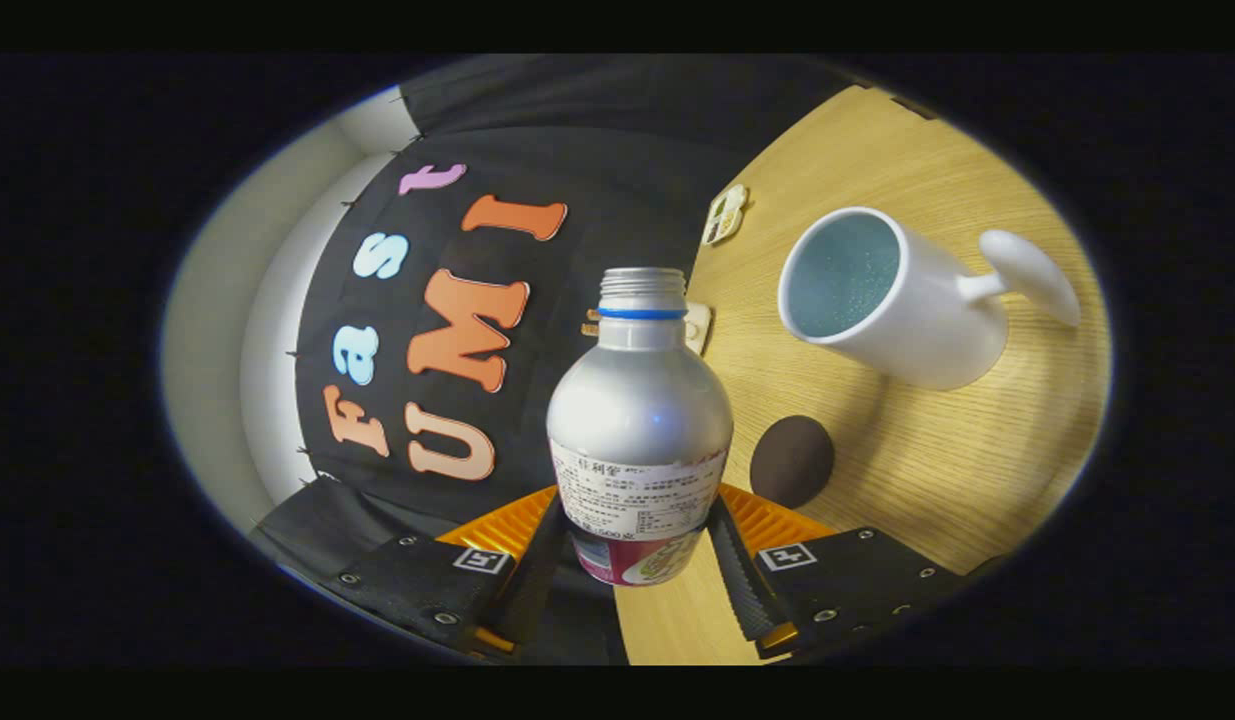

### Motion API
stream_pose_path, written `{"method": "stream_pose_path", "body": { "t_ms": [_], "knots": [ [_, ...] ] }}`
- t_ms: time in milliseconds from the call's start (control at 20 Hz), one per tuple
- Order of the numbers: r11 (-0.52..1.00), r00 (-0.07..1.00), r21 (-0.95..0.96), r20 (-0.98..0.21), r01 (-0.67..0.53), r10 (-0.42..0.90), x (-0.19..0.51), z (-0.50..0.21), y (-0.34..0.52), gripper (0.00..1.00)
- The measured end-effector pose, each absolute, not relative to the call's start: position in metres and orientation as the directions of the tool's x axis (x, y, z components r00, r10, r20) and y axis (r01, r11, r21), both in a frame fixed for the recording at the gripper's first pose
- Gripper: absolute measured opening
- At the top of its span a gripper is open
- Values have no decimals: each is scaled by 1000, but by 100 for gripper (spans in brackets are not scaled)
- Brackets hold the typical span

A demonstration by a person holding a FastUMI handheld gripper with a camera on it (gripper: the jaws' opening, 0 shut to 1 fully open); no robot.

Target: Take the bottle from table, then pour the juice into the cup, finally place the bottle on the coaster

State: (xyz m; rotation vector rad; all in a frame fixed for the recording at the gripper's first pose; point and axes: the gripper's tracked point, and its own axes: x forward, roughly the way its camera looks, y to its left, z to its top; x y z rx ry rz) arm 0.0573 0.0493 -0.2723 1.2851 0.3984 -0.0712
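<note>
Two fingers of the gripper (637, 560) press on the lower body of the bottle (639, 430), one on each side, holding it between them. The bottle is smooth silver metal, uncapped, with a threaded neck, a blue ring and a paper label. Beside the bottle lies a dark round coaster (792, 460) on the wood-grain table (937, 470); beyond the coaster stands a glossy white cup (892, 300).
</note>
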Motion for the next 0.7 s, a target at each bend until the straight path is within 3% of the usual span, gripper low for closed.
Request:
{"method": "stream_pose_path", "body": {
  "t_ms": [700],
  "knots": [
    [-51, 948, 957, -276, 287, 160, 68, -262, 36, 75]
  ]
}}
